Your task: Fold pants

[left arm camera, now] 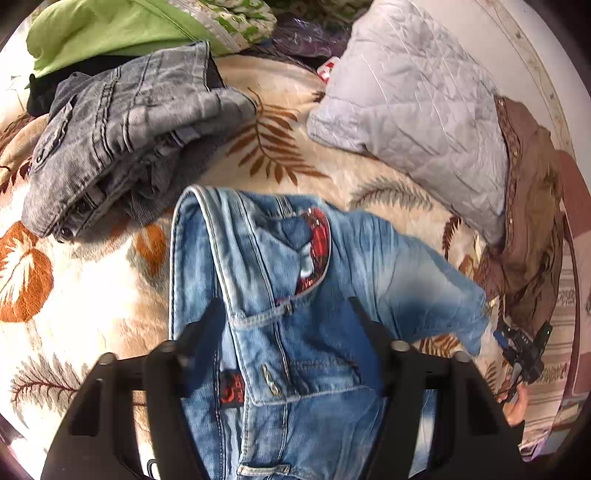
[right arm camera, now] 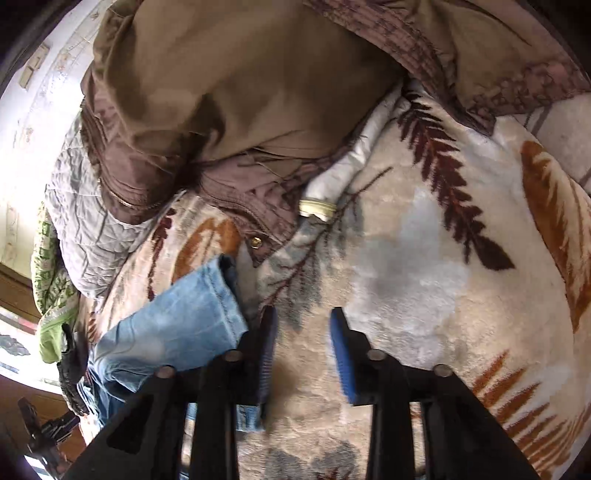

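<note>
Light blue jeans (left arm camera: 280, 295) with a red patch at the pocket lie on the leaf-patterned blanket (left arm camera: 92, 295). My left gripper (left arm camera: 284, 306) is open, its black fingers straddling the waist part of the jeans from above. In the right wrist view a jeans leg end (right arm camera: 177, 325) lies just left of my right gripper (right arm camera: 303, 317), which is open and empty over the bare blanket (right arm camera: 406, 277), its blue pads apart. The right gripper also shows far right in the left wrist view (left arm camera: 524, 350).
Folded grey jeans (left arm camera: 122, 144) lie at the back left, a green cloth (left arm camera: 103, 33) behind them. A grey quilted pillow (left arm camera: 413, 110) and a brown garment (right arm camera: 240, 110) sit at the right.
</note>
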Demonstrator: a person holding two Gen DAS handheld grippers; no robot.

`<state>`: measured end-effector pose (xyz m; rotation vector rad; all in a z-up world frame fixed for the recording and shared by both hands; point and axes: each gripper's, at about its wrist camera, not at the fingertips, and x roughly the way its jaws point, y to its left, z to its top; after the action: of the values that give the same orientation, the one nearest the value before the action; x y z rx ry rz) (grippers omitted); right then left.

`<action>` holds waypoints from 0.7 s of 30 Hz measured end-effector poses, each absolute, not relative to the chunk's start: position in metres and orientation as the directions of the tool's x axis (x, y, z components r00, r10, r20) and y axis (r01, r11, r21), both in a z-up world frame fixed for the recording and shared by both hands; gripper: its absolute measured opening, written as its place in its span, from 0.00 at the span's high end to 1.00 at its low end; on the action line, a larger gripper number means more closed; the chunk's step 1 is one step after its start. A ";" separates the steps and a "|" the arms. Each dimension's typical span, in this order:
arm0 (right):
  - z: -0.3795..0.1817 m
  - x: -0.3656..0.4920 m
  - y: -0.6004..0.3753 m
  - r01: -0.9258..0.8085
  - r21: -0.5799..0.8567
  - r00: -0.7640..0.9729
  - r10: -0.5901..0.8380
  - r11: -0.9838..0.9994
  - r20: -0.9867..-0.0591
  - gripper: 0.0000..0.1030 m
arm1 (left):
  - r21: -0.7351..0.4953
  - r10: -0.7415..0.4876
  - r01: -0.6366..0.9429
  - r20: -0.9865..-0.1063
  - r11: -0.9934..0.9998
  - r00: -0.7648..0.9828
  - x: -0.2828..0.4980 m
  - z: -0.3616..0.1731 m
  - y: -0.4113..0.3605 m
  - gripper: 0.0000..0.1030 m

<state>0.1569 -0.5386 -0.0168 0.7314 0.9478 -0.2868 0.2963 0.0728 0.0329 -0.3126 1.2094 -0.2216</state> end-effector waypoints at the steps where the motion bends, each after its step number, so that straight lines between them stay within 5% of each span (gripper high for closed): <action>1: -0.014 0.165 -0.534 0.503 0.445 0.576 0.097 0.740 -0.812 0.45 | -0.362 -0.331 -0.026 -0.877 0.932 0.348 0.303 0.031 0.076 0.23; 9: -0.031 0.231 -0.499 0.454 0.472 0.562 0.168 0.756 -0.810 0.45 | -0.376 -0.333 -0.137 -0.907 0.916 0.258 0.345 -0.018 0.072 0.23; 11: -0.040 0.242 -0.486 0.433 0.449 0.554 0.163 0.781 -0.816 0.46 | -0.387 -0.339 -0.162 -0.904 0.908 0.261 0.348 -0.024 0.071 0.30; 13: -0.037 0.257 -0.467 0.368 0.359 0.525 0.127 0.858 -0.842 0.93 | -0.363 -0.317 -0.143 -0.910 0.921 0.269 0.351 -0.022 0.067 0.53; 17: 0.025 0.253 -0.458 0.285 0.311 0.712 0.016 0.907 -0.701 0.93 | -0.286 -0.244 -0.108 -0.924 0.952 0.295 0.356 -0.021 0.063 0.58; 21: 0.005 0.282 -0.470 0.362 0.158 0.602 -0.101 0.919 -0.792 0.91 | -0.277 -0.235 -0.151 -0.940 0.949 0.248 0.363 -0.039 0.069 0.62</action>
<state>0.2820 -0.4702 0.0045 0.3185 0.8878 -0.2734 0.3632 0.0689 -0.0388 -0.3410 1.3262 -0.0584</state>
